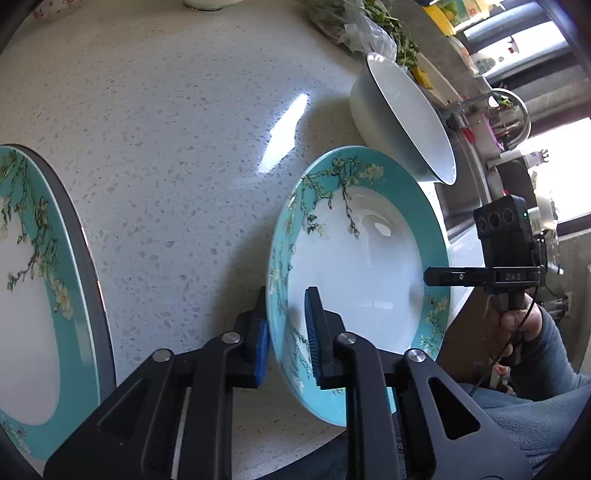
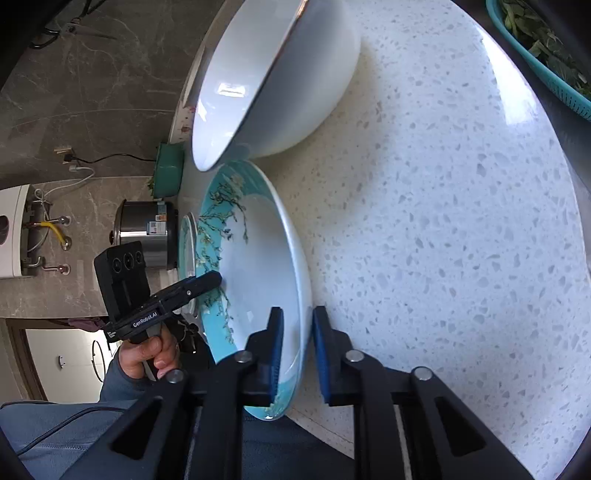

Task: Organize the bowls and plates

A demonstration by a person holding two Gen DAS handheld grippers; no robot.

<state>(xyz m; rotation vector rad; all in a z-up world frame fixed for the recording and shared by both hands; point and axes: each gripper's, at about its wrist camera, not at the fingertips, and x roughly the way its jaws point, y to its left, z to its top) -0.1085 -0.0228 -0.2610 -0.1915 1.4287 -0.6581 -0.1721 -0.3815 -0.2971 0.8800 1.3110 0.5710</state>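
Note:
A deep teal plate with a flowering-branch rim [image 1: 362,266] [image 2: 258,266] lies near the front edge of the speckled counter. My left gripper [image 1: 287,295] is shut on its near rim, one blue pad [image 1: 260,350] under it and one over. On the opposite rim my right gripper [image 2: 298,312] is shut too, and shows in the left wrist view as a black finger [image 1: 436,277]. The left gripper [image 2: 210,282] appears across the plate in the right wrist view. A white bowl [image 1: 402,114] [image 2: 273,85] stands just beyond. A second teal plate [image 1: 37,295] [image 2: 186,243] lies to the left.
The speckled counter [image 1: 166,147] stretches behind the plates. Bagged greens [image 1: 369,22] and a teal colander of greens [image 2: 546,48] stand at the back. A steel pot [image 2: 147,236] is further along, a small floral dish [image 1: 55,7] far back, and a sink tap [image 1: 509,110] beyond the bowl.

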